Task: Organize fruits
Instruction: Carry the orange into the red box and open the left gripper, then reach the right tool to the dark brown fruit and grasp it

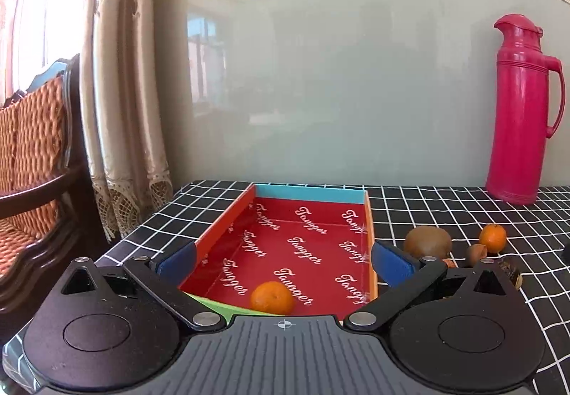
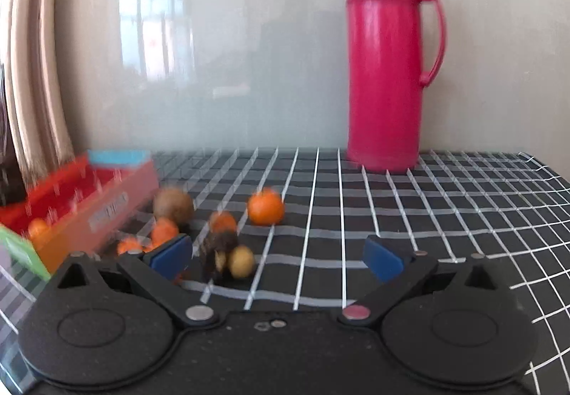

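In the left wrist view a red box (image 1: 228, 227) with a blue far wall lies on the checked cloth, and one small orange (image 1: 272, 297) rests inside it near the front. My left gripper (image 1: 283, 261) hangs over the box, open, nothing between its blue pads. To the right of the box lie a kiwi (image 1: 427, 241), another orange (image 1: 492, 237) and small brown fruits (image 1: 476, 253). In the blurred right wrist view my right gripper (image 2: 278, 257) is open above the cloth, behind a cluster of oranges (image 2: 266, 208), a kiwi (image 2: 173, 206) and small brown fruits (image 2: 241, 261).
A tall pink thermos jug (image 1: 522, 109) stands at the back of the table by the pale wall. A curtain (image 1: 121, 92) and a wooden chair (image 1: 39, 159) are off the table's left edge. The black-and-white checked cloth (image 2: 409, 216) stretches bare to the right of the fruits.
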The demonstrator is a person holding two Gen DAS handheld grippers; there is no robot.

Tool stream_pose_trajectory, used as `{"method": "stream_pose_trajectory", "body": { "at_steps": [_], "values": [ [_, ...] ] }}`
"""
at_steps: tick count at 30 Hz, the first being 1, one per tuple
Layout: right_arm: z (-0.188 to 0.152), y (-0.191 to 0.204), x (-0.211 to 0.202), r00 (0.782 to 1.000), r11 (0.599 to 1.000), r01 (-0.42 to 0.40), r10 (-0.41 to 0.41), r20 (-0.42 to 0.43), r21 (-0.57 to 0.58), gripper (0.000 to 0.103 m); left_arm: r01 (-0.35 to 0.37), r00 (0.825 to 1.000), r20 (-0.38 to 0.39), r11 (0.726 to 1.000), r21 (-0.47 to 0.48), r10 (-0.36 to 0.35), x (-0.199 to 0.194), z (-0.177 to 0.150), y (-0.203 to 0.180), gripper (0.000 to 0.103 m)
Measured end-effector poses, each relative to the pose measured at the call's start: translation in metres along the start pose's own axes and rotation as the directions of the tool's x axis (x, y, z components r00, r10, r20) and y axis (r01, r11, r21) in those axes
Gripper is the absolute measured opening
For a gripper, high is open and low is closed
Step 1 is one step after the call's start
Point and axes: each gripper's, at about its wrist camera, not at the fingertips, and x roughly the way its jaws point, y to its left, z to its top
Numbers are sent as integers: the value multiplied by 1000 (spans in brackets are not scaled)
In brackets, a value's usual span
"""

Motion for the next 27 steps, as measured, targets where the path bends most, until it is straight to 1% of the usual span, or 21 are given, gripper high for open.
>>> {"method": "stream_pose_trajectory", "body": {
  "at_steps": [1, 3, 5, 6, 8, 11, 15, 18, 21, 24, 26, 27],
  "values": [
    [1, -1, 1, 1000, 1000, -14, 15, -8, 14, 103, -1, 1000, 1, 1000, 0, 1, -1, -1, 2, 103],
    [-1, -2, 8, 997, 997, -52, 55, -55, 54, 103, 2, 1000, 1, 1000, 1, -2, -3, -1, 3, 103],
    [-2, -1, 16, 985, 988, -99, 114, -129, 118, 103, -2, 1000, 5, 1000, 9, 2, -6, -3, 4, 103],
    [-1, 1, 18, 981, 987, -103, 121, -149, 124, 103, -10, 1000, 4, 1000, 15, 10, -7, -3, 5, 103],
    [1, 13, 13, 984, 993, -102, 110, -141, 64, 103, -14, 1000, 7, 1000, 15, 14, -10, -4, 8, 103],
    [1, 33, 9, 991, 996, -75, 70, -113, -42, 103, -18, 1000, -1, 1000, 5, 18, -12, -6, 14, 103],
    [-8, 57, 19, 980, 982, -124, 98, -174, -145, 101, -28, 1000, -5, 1000, 1, 28, -13, -7, 21, 103],
    [-12, 75, 17, 980, 968, -149, 117, -161, -202, 99, -36, 999, -28, 999, -9, 36, -9, -8, 30, 103],
    [-15, 86, 17, 979, 962, -158, 123, -163, -221, 99, -47, 998, -45, 999, -13, 47, -5, -10, 38, 103],
    [-14, 89, 22, 972, 965, -179, 143, -184, -194, 90, -52, 997, -55, 999, -9, 52, -5, -13, 43, 103],
    [-14, 89, 27, 964, 965, -199, 161, -213, -170, 80, -56, 996, -63, 998, -3, 56, -4, -14, 47, 103],
    [-15, 90, 29, 960, 964, -209, 170, -222, -162, 79, -56, 996, -65, 998, 0, 56, -3, -15, 49, 103]
  ]
}}
